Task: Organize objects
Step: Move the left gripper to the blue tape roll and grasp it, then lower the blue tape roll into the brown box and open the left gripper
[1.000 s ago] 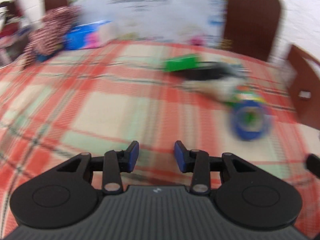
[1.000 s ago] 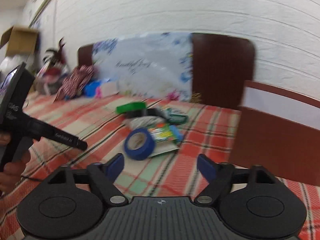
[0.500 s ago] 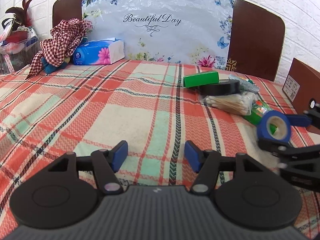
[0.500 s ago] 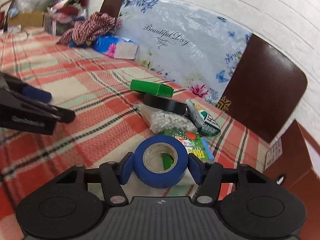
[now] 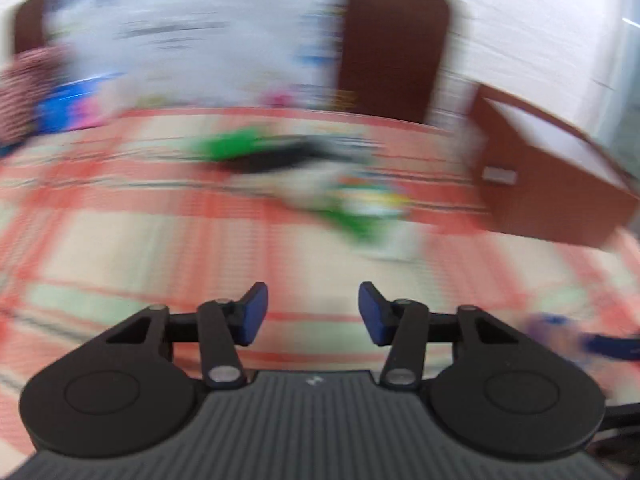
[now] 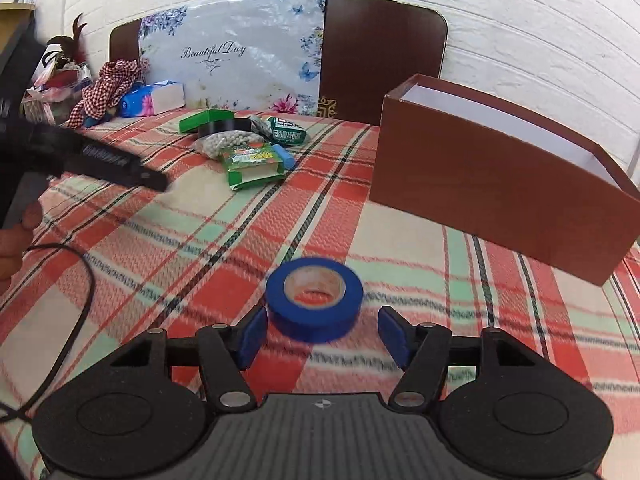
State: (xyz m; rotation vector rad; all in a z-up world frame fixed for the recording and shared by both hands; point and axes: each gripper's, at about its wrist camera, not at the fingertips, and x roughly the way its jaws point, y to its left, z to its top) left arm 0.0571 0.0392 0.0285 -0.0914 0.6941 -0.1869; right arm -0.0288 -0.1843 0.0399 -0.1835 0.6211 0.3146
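Note:
A blue tape roll (image 6: 315,298) lies flat on the plaid cloth between the blue pads of my right gripper (image 6: 322,336), which is open with a gap on the right side. A pile lies further back: a green box (image 6: 205,120), a black tape roll (image 6: 224,127), a bag of white beads (image 6: 224,143), a green packet (image 6: 253,166) and a green-white pouch (image 6: 287,130). An open brown box (image 6: 500,176) stands on the right. My left gripper (image 5: 312,314) is open and empty; its view is blurred, with the pile (image 5: 304,168) ahead.
A floral board (image 6: 236,60) and a dark headboard (image 6: 384,52) stand at the back. A tissue pack (image 6: 154,99) and a checked cloth (image 6: 110,88) lie at the back left. A black cable (image 6: 76,316) runs at the left.
My right gripper carried the blue tape roll away from the pile toward the near side, set it on the cloth and opened. My left gripper swung right, blurring its view.

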